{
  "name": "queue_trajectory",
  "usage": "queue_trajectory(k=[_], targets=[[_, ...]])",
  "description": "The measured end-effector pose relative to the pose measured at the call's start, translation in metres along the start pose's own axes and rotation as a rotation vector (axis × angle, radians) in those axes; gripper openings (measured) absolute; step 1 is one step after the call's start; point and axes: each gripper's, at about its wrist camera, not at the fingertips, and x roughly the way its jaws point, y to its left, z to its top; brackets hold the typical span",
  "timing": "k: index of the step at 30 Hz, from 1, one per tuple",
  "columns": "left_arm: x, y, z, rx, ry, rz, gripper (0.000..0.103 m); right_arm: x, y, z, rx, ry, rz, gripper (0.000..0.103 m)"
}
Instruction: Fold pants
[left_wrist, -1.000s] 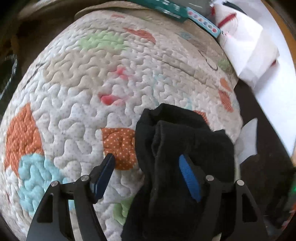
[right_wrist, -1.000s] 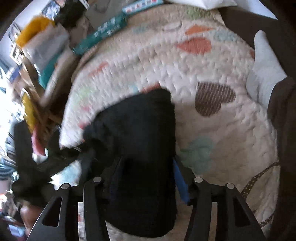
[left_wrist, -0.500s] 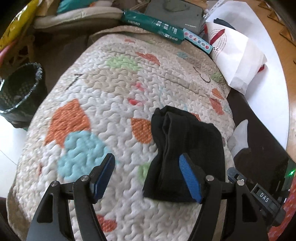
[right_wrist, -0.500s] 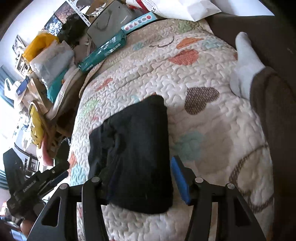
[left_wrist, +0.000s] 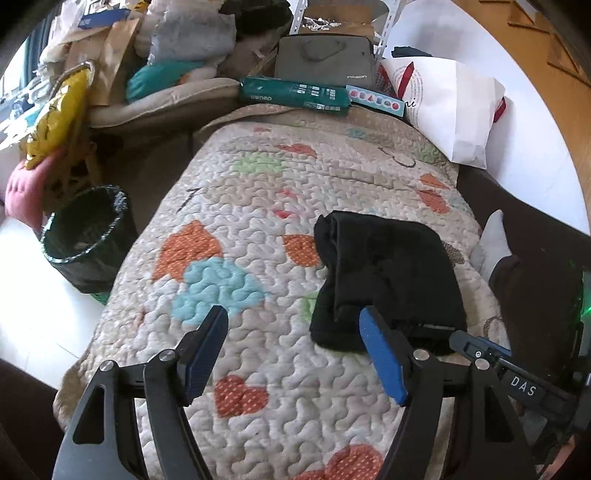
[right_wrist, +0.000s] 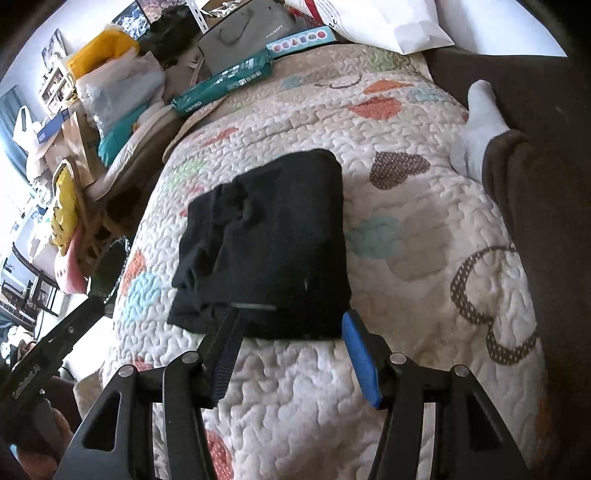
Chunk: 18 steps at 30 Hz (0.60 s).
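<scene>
Black folded pants (right_wrist: 266, 247) lie mid-frame on the quilt (right_wrist: 406, 240); we see our left gripper (left_wrist: 295, 350) and right gripper (right_wrist: 291, 350) both wide, empty.

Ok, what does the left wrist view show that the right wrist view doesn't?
Only the left wrist view: the whole bin with its black liner beside the bed, and the right tool's body at the lower right edge.

Only the right wrist view: the brown dotted heart and dotted loop on the quilt, and the left tool's body at the lower left edge.

Both: the folded black pants lying free on the quilt, the white sock, the green box, both tools open.
</scene>
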Motion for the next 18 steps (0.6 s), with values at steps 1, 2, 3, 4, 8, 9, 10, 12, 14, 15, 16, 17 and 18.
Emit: queue_trajectory(k=[1, 2, 3, 4, 8, 9, 10, 12, 14, 15, 16, 17, 18], targets=[[-0.001, 0.000, -0.002, 0.000, 0.000, 0.004, 0.074, -0.001, 0.000, -0.003, -0.004, 0.001, -0.009, 0.060], [-0.003, 0.000, -0.005, 0.001, 0.000, 0.012, 0.074, -0.001, 0.001, -0.005, -0.007, 0.002, -0.014, 0.061], [-0.004, 0.000, -0.007, 0.002, 0.000, 0.018, 0.074, -0.001, 0.002, -0.007, -0.011, 0.003, -0.018, 0.061], [-0.005, 0.000, -0.009, 0.005, -0.002, 0.026, 0.074, -0.001, 0.003, -0.010, -0.018, 0.007, -0.023, 0.061], [-0.018, -0.007, -0.012, 0.033, -0.044, 0.060, 0.074, -0.003, 0.009, -0.019, -0.054, 0.007, -0.039, 0.062], [-0.021, -0.009, -0.012, 0.040, -0.058, 0.068, 0.074, -0.003, 0.011, -0.021, -0.064, 0.004, -0.044, 0.062], [-0.026, -0.010, -0.012, 0.048, -0.080, 0.079, 0.074, -0.005, 0.013, -0.023, -0.075, -0.001, -0.049, 0.063], [-0.039, -0.013, -0.011, 0.055, -0.140, 0.108, 0.075, -0.008, 0.016, -0.026, -0.093, -0.014, -0.060, 0.063], [-0.058, -0.014, -0.011, 0.050, -0.239, 0.126, 0.081, -0.012, 0.019, -0.028, -0.107, -0.033, -0.070, 0.063], [-0.068, -0.014, -0.012, 0.045, -0.291, 0.129, 0.088, -0.015, 0.020, -0.029, -0.112, -0.046, -0.075, 0.063], [-0.081, -0.015, -0.013, 0.040, -0.360, 0.134, 0.097, -0.018, 0.021, -0.030, -0.115, -0.060, -0.079, 0.063], [-0.092, -0.016, -0.013, 0.039, -0.418, 0.137, 0.101, -0.022, 0.022, -0.031, -0.118, -0.077, -0.082, 0.063], [-0.106, -0.018, -0.014, 0.044, -0.486, 0.141, 0.103, -0.024, 0.022, -0.031, -0.120, -0.089, -0.085, 0.063]])
